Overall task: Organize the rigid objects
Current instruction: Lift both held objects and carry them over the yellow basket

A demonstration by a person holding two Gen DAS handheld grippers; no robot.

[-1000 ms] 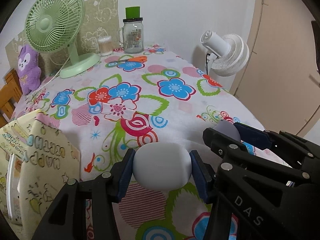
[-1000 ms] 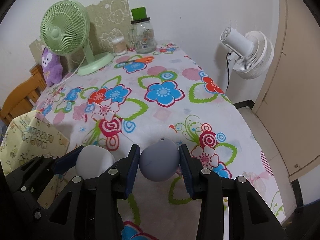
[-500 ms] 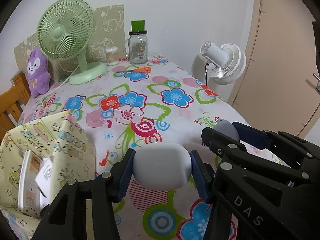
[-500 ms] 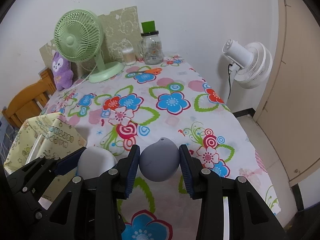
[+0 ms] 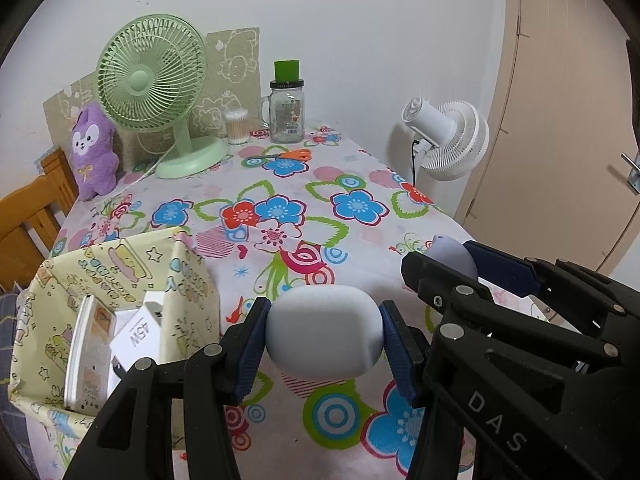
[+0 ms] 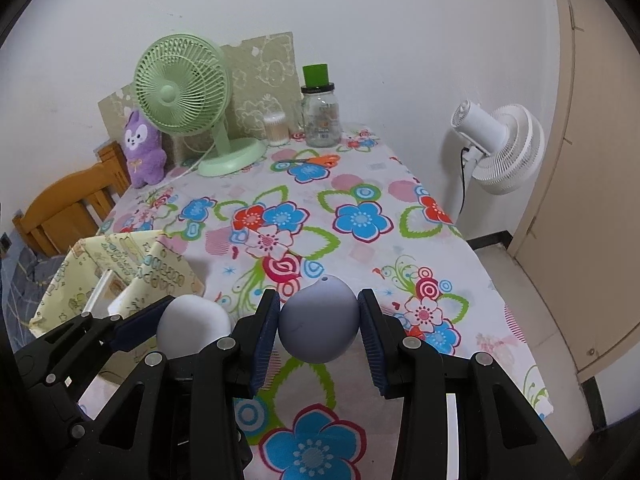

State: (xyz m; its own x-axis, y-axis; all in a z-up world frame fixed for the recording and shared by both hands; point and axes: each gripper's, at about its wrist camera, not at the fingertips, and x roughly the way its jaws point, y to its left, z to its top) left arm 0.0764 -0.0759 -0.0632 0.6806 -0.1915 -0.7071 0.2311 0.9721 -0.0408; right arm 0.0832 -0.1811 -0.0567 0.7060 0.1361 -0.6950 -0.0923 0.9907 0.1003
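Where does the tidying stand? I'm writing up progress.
Done: white boxes sit in the yellow bag. In hand: left gripper clamps a white pod, right gripper a grey pod, both above the table. Left: putting both away, probably in the bag.

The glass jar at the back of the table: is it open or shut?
Shut: the glass jar wears a black lid, with a green cup on top.

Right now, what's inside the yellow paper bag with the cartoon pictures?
The yellow cartoon-print paper bag stands open. Inside, a flat white box stands on edge beside a small white box marked 45W. Anything lower down is hidden by the bag's walls.
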